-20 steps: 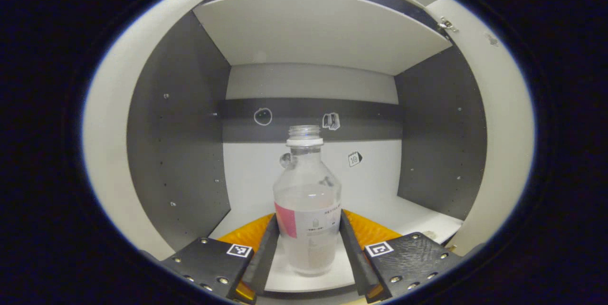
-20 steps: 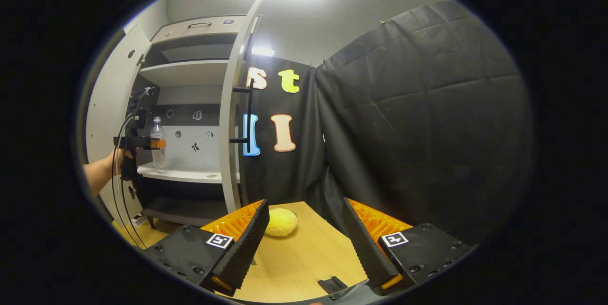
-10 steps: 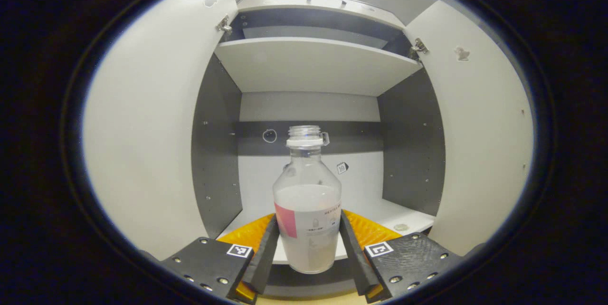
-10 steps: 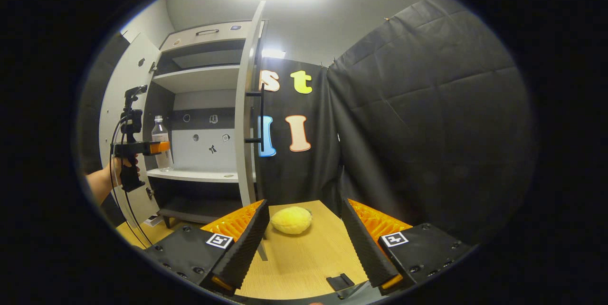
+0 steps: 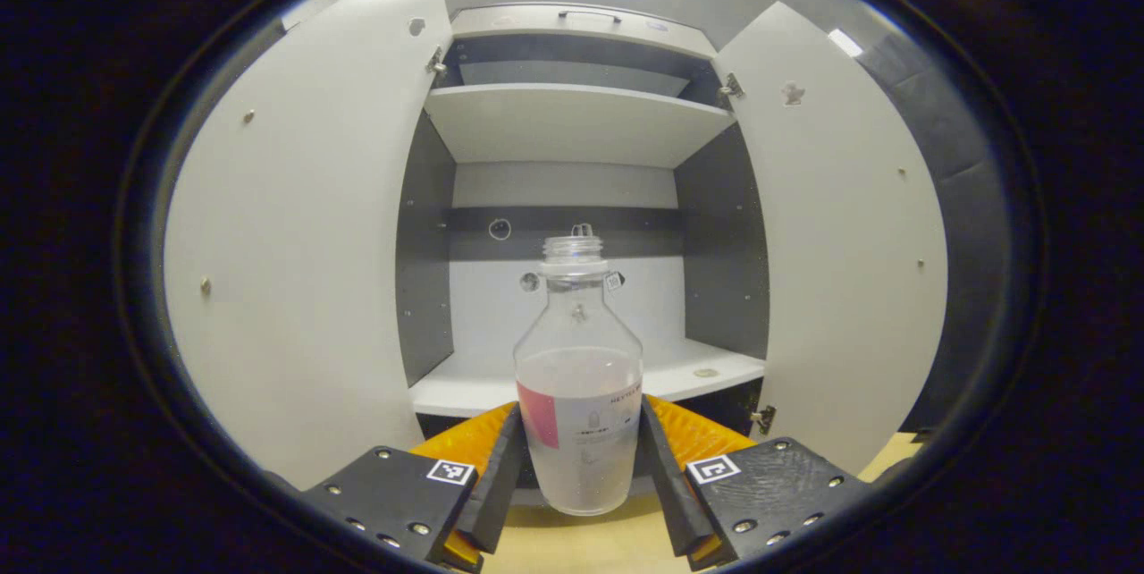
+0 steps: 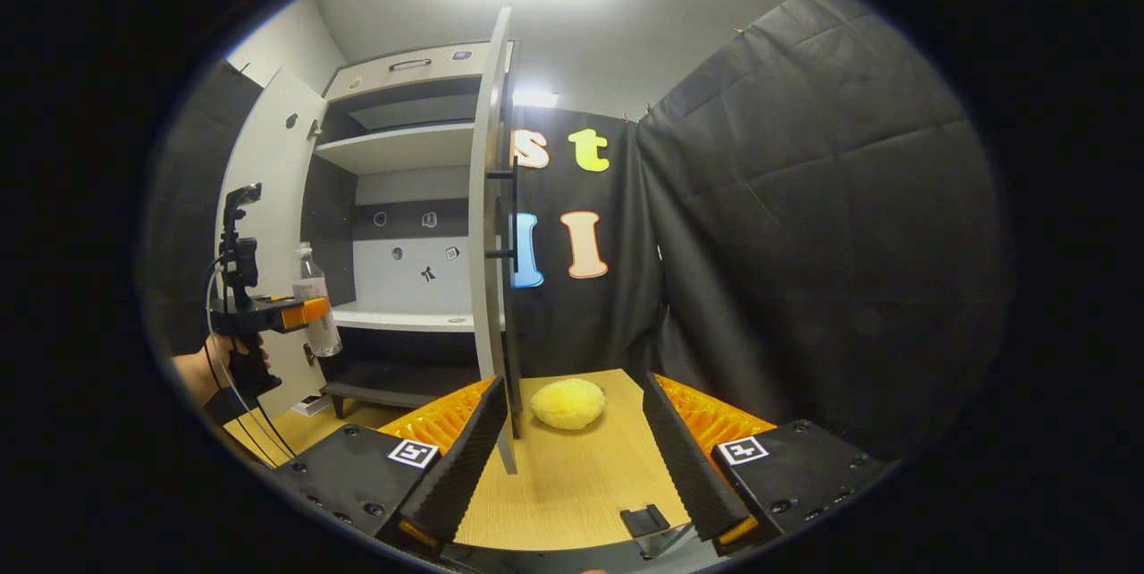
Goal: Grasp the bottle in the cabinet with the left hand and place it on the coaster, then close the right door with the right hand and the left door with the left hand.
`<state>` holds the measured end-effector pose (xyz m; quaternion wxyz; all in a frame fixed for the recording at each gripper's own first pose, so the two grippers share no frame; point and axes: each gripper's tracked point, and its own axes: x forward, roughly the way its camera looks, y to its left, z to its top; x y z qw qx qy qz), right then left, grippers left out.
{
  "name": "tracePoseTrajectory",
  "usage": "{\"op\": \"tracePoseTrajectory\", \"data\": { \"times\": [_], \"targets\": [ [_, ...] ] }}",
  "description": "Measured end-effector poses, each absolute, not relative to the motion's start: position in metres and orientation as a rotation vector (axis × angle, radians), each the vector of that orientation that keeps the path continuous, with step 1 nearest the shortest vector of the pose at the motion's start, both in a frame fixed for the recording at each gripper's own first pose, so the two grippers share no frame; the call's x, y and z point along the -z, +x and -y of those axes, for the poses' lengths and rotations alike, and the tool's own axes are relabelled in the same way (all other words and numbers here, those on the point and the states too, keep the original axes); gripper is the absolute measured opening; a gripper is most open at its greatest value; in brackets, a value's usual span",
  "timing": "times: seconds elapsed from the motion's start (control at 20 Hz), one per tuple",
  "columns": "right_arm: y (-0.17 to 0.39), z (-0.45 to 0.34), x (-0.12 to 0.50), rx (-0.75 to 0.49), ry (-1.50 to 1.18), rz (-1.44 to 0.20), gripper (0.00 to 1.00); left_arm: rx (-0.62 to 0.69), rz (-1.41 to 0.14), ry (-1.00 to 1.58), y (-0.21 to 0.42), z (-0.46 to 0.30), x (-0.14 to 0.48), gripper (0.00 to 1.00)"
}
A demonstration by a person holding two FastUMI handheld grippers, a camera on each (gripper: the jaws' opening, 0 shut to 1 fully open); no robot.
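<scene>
A clear bottle with no cap and a pink-and-white label stands upright between the fingers of my left gripper, which is shut on its lower body. It hangs in front of the open cabinet, clear of the white shelf. The left door and right door both stand wide open. In the right gripper view, the left gripper with the bottle sits left of the right door, seen edge-on. My right gripper is open above the wooden table, with a yellow round coaster ahead.
A black bar handle runs down the right door's outer face. A hand holds the left gripper, with cables hanging below. A small black piece lies on the wooden table. Black cloth walls close the right side.
My left gripper has drawn back out of the cabinet with the bottle, lifting it off the shelf. The right gripper has shifted slightly, staying open.
</scene>
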<state>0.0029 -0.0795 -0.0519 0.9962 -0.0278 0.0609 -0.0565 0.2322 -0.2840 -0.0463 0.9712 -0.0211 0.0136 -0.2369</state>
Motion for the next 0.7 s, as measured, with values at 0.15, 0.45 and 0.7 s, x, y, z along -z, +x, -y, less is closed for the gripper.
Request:
{"op": "tracePoseTrajectory", "data": {
  "times": [0.15, 0.45, 0.7],
  "targets": [
    [-0.002, 0.078, 0.052, 0.094, -0.060, -0.126, 0.98, 0.500, -0.049, -0.038, 0.201, 0.287, 0.073, 0.71],
    [-0.007, 0.075, 0.056, 0.060, -0.075, -0.143, 0.93, 0.520, -0.127, -0.031, 0.154, 0.293, 0.132, 0.71],
    [-0.006, 0.073, 0.062, 0.042, -0.074, -0.170, 0.92, 0.516, -0.187, -0.031, 0.128, 0.289, 0.177, 0.71]
  ]
}}
